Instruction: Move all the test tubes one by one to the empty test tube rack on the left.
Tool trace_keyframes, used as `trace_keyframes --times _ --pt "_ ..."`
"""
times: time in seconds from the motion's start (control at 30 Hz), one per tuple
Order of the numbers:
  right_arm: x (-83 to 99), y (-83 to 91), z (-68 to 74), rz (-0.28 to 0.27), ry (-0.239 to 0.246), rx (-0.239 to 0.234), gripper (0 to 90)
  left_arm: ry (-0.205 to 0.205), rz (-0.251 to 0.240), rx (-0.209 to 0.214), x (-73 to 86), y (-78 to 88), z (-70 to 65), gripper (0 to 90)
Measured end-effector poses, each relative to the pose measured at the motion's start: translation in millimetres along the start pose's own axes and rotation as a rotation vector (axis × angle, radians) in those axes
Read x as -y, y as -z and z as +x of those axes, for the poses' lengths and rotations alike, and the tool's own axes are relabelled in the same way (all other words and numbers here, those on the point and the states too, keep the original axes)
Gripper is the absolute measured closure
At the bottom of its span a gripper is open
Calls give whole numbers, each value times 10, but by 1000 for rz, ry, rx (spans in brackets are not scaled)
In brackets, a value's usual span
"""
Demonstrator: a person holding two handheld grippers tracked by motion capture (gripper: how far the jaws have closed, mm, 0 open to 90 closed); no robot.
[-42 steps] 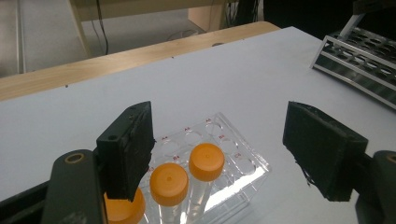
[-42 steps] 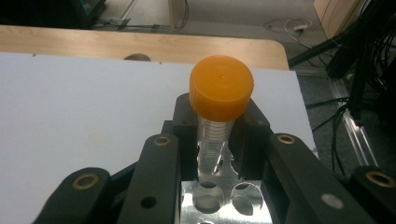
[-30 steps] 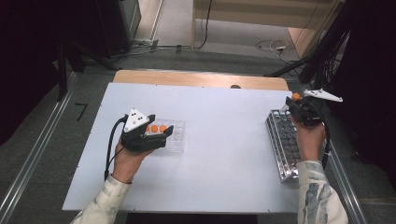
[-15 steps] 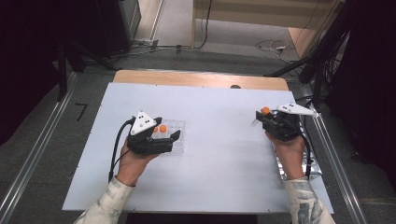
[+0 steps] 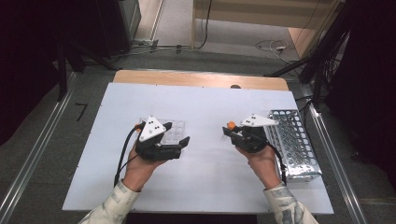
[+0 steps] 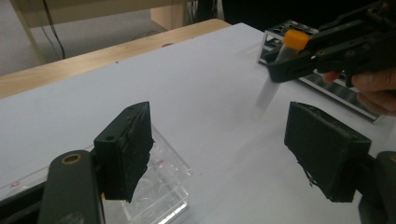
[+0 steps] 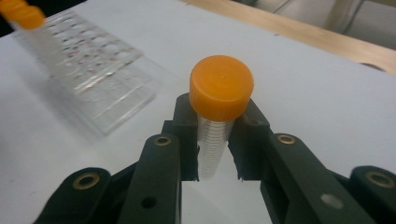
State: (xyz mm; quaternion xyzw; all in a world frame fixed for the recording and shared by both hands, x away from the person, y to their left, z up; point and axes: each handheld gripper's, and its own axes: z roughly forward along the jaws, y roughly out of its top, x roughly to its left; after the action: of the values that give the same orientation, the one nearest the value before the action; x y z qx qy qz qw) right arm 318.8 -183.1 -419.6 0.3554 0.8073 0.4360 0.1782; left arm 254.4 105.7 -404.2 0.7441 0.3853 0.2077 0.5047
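My right gripper (image 5: 229,131) is shut on a clear tube with an orange cap (image 7: 221,93), upright over the white table (image 5: 205,105) just left of the metal rack (image 5: 293,140). In the left gripper view the same tube (image 6: 268,91) hangs tilted ahead of my open jaws. My left gripper (image 5: 178,140) stands open with nothing between its pads (image 6: 126,149), right at the near edge of a clear plastic rack (image 5: 172,127). In the right gripper view that clear rack (image 7: 93,70) holds orange-capped tubes (image 7: 21,13) at its far end.
The metal rack with many round holes lies along the table's right edge (image 6: 280,28). A wooden strip (image 5: 201,79) borders the table's far side. Bare white surface (image 5: 205,177) lies between the two hands and toward the front edge.
My right gripper has carried the orange-capped tube leftward and a little down, from above the metal rack toward the table's middle. My left hand has shifted slightly to the right, over the clear rack.
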Motion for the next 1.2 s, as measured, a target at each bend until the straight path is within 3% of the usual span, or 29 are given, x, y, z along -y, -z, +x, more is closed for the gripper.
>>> trace_keyframes --times 0.17,0.27,0.4,0.63,0.77,0.97,1.2 --pt "7 -125 305 3 58 -61 718 -22 13 28 21 -85 -132 281" --pt "45 -216 487 8 91 -78 718 -19 31 48 41 -133 -173 357" --pt "80 -320 642 33 119 -108 718 -22 43 68 58 -185 -210 402" --pt "76 -345 754 39 146 -143 718 -33 61 85 58 -304 -265 503" --pt "85 -356 788 43 156 -144 718 -44 74 75 65 -358 -286 540" --pt "85 -341 825 39 171 -142 718 -51 82 86 84 -376 -304 674" --pt "83 -337 826 43 159 -150 712 -46 80 88 82 -364 -305 694"
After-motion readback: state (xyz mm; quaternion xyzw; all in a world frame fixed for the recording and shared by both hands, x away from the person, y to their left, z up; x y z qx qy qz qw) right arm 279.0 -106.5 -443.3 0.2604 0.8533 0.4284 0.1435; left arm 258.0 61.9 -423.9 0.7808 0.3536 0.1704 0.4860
